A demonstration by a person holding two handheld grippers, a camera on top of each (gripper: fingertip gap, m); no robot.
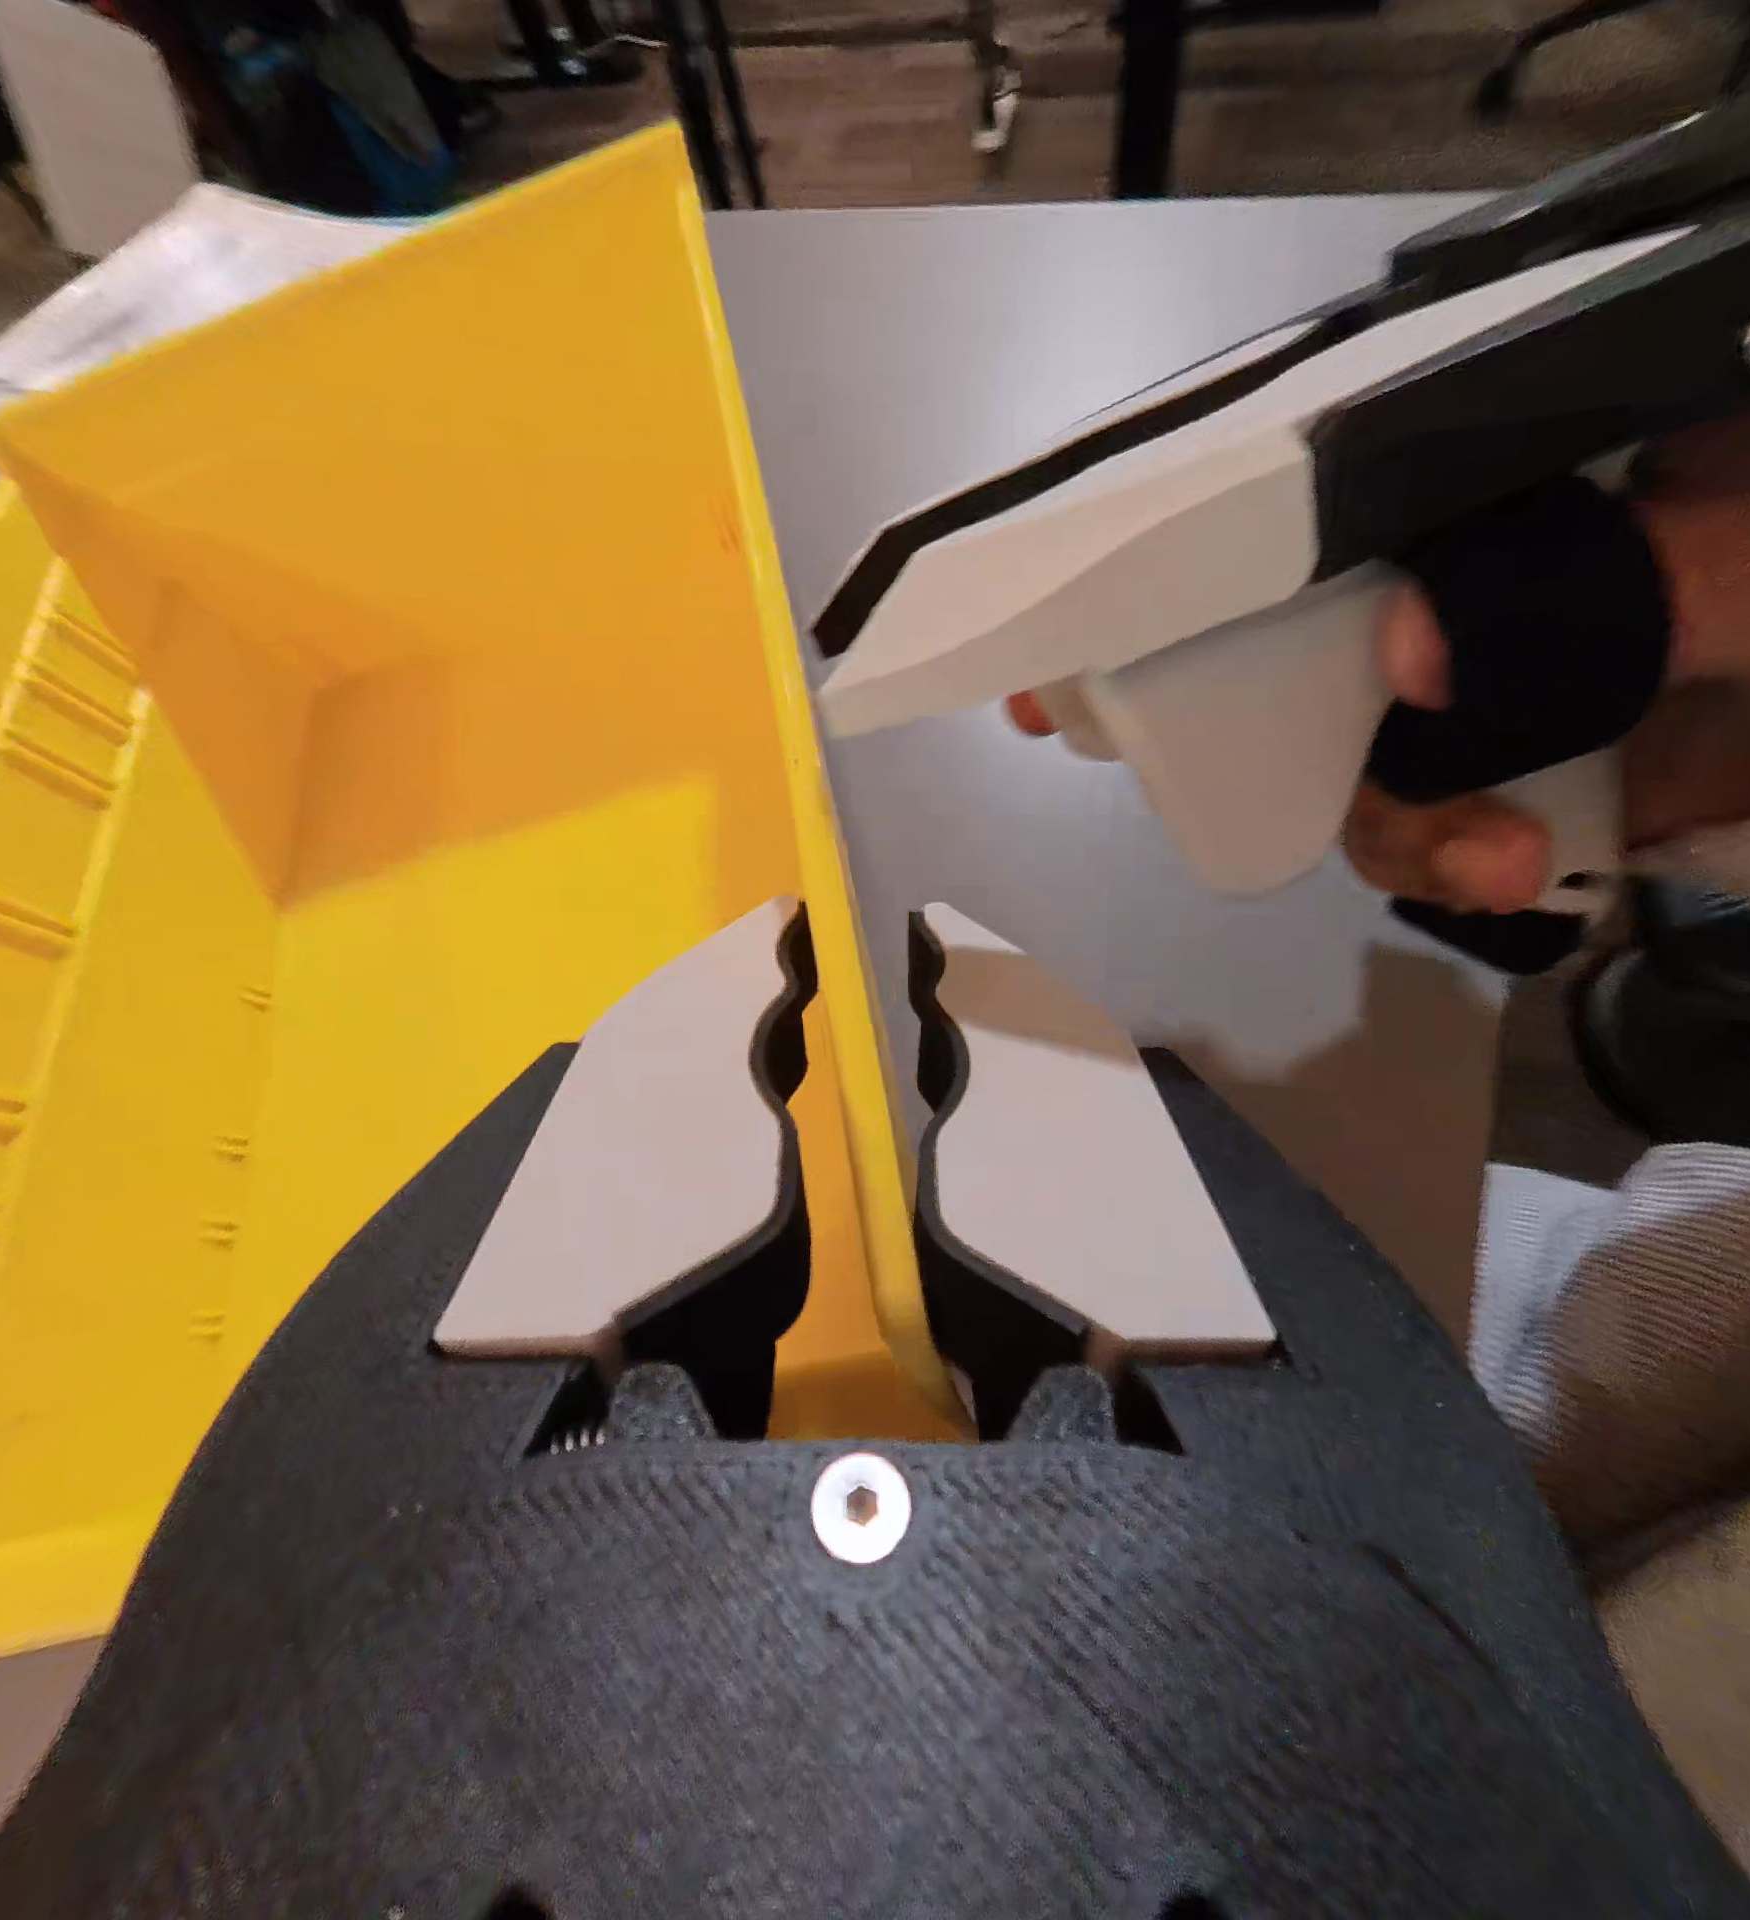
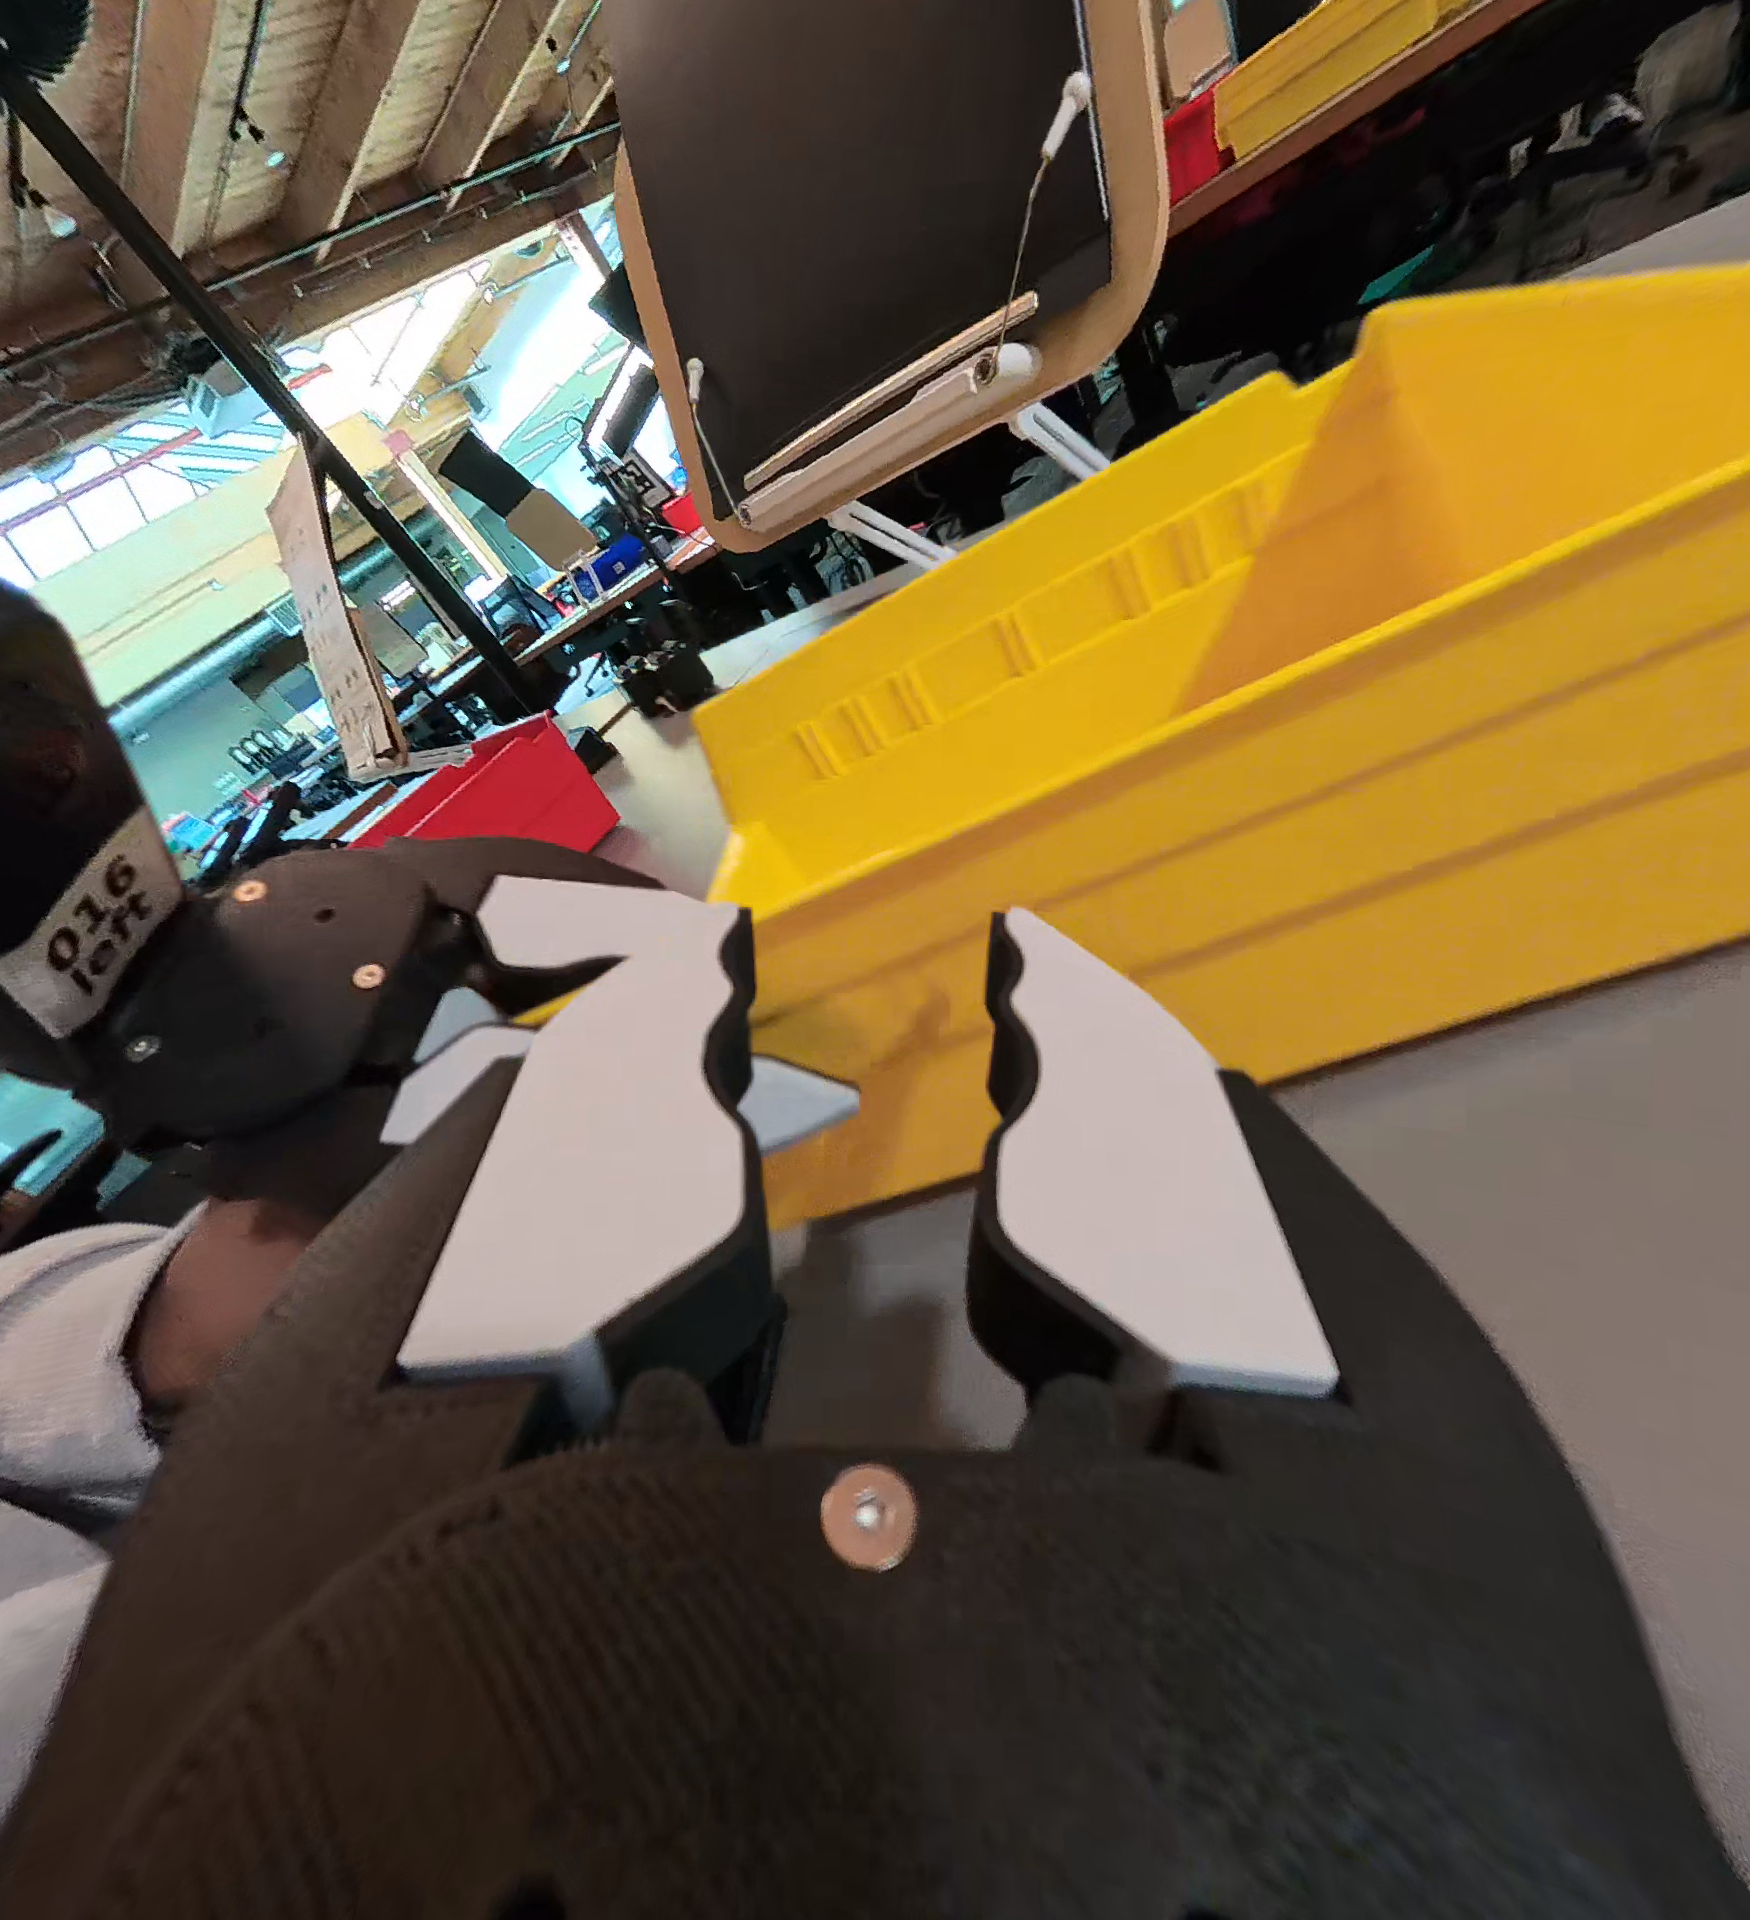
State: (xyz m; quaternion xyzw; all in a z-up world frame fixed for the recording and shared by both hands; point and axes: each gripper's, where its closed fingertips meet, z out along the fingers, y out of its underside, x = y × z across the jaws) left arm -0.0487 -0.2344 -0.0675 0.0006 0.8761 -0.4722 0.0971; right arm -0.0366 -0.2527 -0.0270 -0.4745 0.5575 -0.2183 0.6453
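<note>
Right between the left gripper (image 1: 858, 1023) fingers, yellow bin (image 1: 538, 582) wall.

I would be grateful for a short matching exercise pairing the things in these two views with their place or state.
Things:
1. left tool
2. right tool
3. yellow bin
4. red bin

States:
a. farther back on the table
b. open, holding nothing
c. tilted, one end lifted
d. fingers astride a yellow wall

Pairs: 1-d, 2-b, 3-c, 4-a
</note>
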